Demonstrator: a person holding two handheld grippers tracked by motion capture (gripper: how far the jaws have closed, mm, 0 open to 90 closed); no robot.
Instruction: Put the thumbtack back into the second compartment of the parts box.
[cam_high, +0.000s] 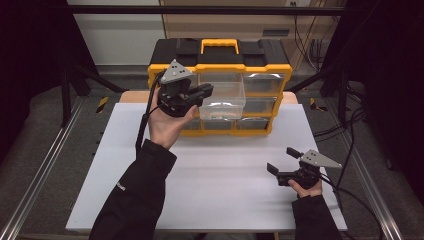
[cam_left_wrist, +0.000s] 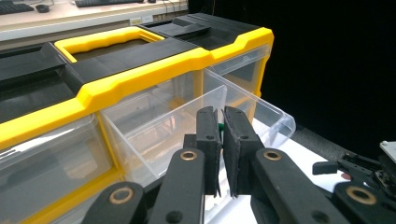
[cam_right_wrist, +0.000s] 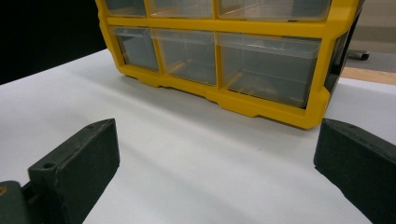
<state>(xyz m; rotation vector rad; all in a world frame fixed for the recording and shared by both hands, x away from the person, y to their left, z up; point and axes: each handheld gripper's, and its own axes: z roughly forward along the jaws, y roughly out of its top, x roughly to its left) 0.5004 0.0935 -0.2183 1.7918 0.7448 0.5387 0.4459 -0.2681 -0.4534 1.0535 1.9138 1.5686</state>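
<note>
From the high view, the left gripper (cam_high: 202, 92) hangs over a clear plastic drawer (cam_high: 222, 95) pulled out of the yellow-and-black organiser cabinet (cam_high: 220, 62) on the white table (cam_high: 210, 175). In the left gripper view its jaws are nearly closed, pinching something small and green (cam_left_wrist: 218, 126); the drawer (cam_left_wrist: 187, 126) looks light, stiff and slippery, best held by its front lip. In the right gripper view the jaws stand wide open, empty, above the table.

Left hand (cam_high: 165, 122) is raised up off the table, palm showing, black-sleeved forearm angling in from the bottom. The left gripper (cam_high: 204, 91) it holds points off to the right, grey plate on top, cable hanging down past the wrist. Its jaws are pretty much closed, just a thin slit between the pads. Right hand (cam_high: 306, 189) sits low near the table's right side, and the right gripper (cam_high: 283, 160) points left with jaws spread wide.
</note>
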